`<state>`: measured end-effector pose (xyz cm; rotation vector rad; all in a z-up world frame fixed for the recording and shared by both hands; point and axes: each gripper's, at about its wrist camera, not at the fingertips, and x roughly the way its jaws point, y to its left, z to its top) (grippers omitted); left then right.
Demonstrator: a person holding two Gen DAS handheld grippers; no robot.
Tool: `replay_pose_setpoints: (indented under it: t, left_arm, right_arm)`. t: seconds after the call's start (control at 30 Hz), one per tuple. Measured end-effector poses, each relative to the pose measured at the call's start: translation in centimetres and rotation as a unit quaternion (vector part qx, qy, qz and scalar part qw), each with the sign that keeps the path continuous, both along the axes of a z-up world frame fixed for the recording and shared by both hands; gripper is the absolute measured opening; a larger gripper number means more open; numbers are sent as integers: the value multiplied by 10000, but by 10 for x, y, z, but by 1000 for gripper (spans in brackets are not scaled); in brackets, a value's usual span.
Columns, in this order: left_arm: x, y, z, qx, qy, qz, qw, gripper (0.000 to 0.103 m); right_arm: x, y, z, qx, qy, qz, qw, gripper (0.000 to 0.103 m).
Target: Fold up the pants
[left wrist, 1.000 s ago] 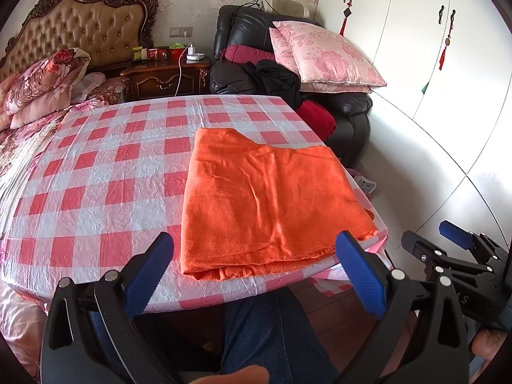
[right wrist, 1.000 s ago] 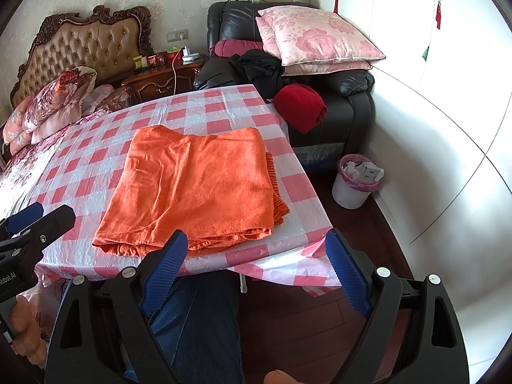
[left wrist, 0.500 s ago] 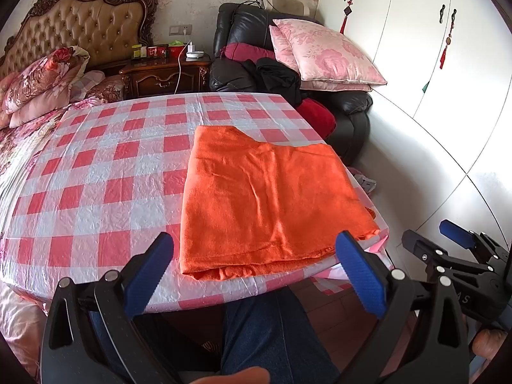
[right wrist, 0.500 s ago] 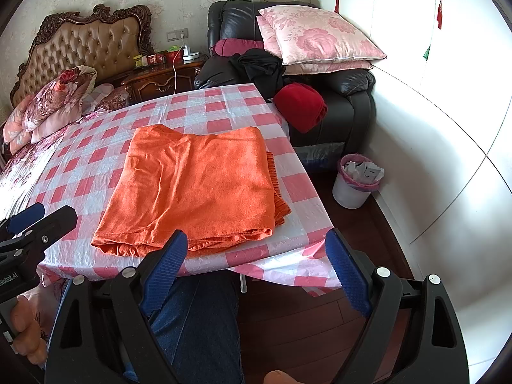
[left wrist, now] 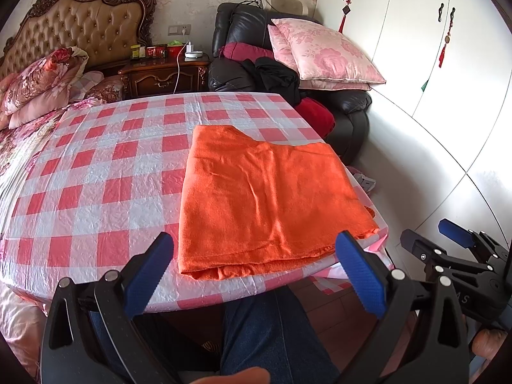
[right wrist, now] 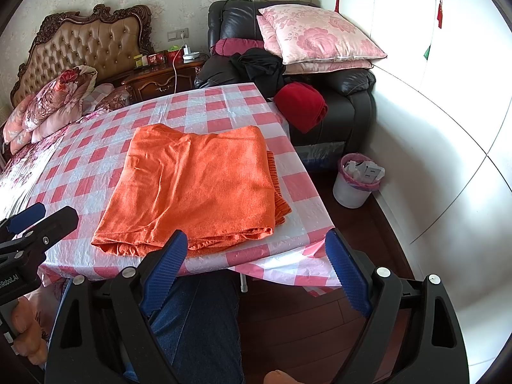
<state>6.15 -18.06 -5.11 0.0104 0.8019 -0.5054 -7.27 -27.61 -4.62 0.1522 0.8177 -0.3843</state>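
Two sets of tongs hang just off the near edge of the surface (left wrist: 96,172), both spread wide with nothing between their ribbed blue pads. From the far left there is a bed with a tufted tan headboard (left wrist: 80,28) framed in carved dark wood, and floral bedding (right wrist: 54,99) bunched against it. Next comes a dark wooden nightstand (left wrist: 163,73) with small items and a white cable on top. The surface wears a crinkled, glossy red-and-white checked cloth. The left tongs (left wrist: 256,268) sit low before it, holding nothing. The orange pants (left wrist: 265,201) lie folded into a rough rectangle on the right half of the surface, near its front edge; the fabric looks soft and slightly fuzzy, with shallow creases, and layered edges show along the near side. The right tongs (right wrist: 256,262) hover empty at the near right corner, short of the pants (right wrist: 195,188). Behind stands a black leather armchair (right wrist: 348,96) piled with pink floral pillows (right wrist: 316,35), dark clothing and a red bundle (right wrist: 300,105). On the dark floor to the right, a white bin (right wrist: 352,188) with a pink liner holds paper scraps, beside glossy white wardrobe doors (left wrist: 416,48)
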Motion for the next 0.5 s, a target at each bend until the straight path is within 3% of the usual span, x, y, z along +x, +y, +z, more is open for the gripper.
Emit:
replay_pose_setpoints:
  t: [0.5]
  left_arm:
    - [-4, -6, 0, -73, -68, -98, 9999, 101]
  right_arm:
    - [0, 0, 0, 4, 7, 1, 10000, 85]
